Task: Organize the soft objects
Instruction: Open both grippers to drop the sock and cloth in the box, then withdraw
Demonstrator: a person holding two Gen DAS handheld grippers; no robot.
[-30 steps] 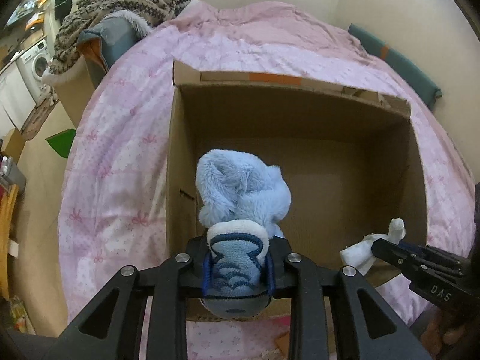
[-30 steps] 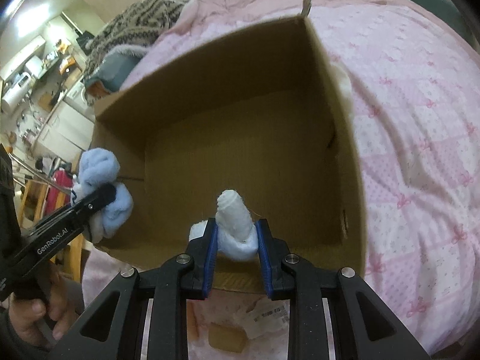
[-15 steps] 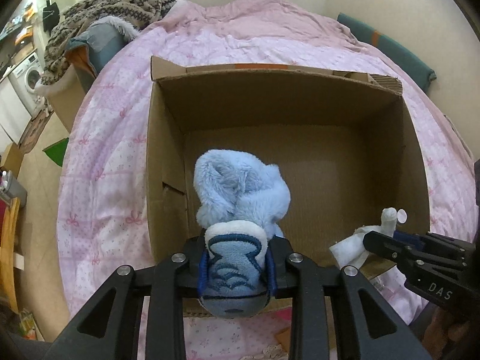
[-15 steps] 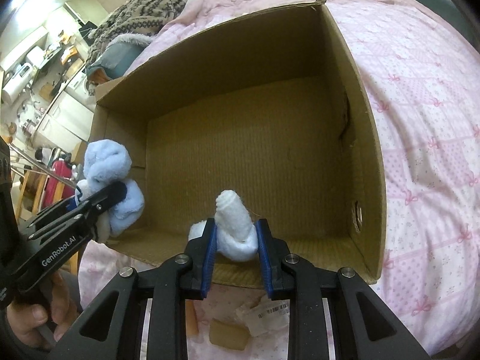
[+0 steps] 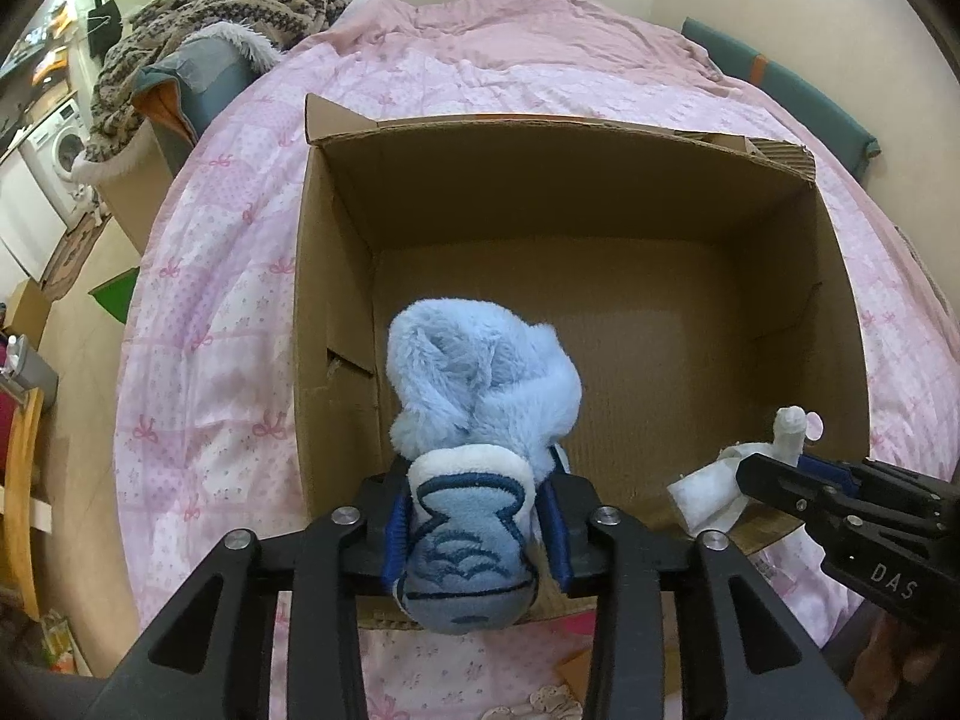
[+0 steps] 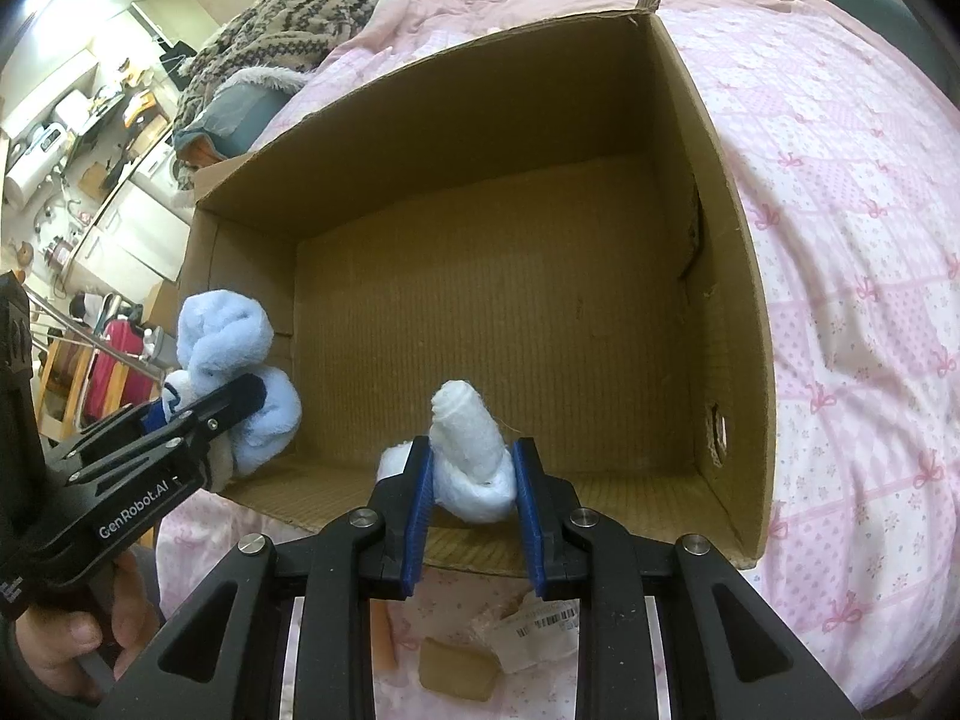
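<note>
On the left, a patterned knit blanket [image 5: 222, 12] lies heaped at the far corner of the bed, and a washing machine [image 5: 63, 150] stands beyond it on the floor; the left gripper [image 5: 474, 531] is clenched on a fluffy blue sock bundle [image 5: 480, 396], its fingers [image 5: 393, 534] pressing the bundle's embroidered cuff from both sides; the bundle hangs over the near left corner of an open cardboard box [image 5: 336, 276], above the box's near wall; the box rests on a pink bedspread [image 5: 198, 312] and its floor is bare cardboard; to the right, the right gripper [image 6: 471, 486] grasps a white rolled sock [image 6: 471, 450] between its blue-padded fingers [image 6: 419, 498], holding it over the near edge of the box, right of the blue bundle and well apart from it; below that gripper, on the bedspread near the box, lie a scrap of cardboard [image 6: 459, 669] and a paper label [image 6: 534, 630] with a barcode.
</note>
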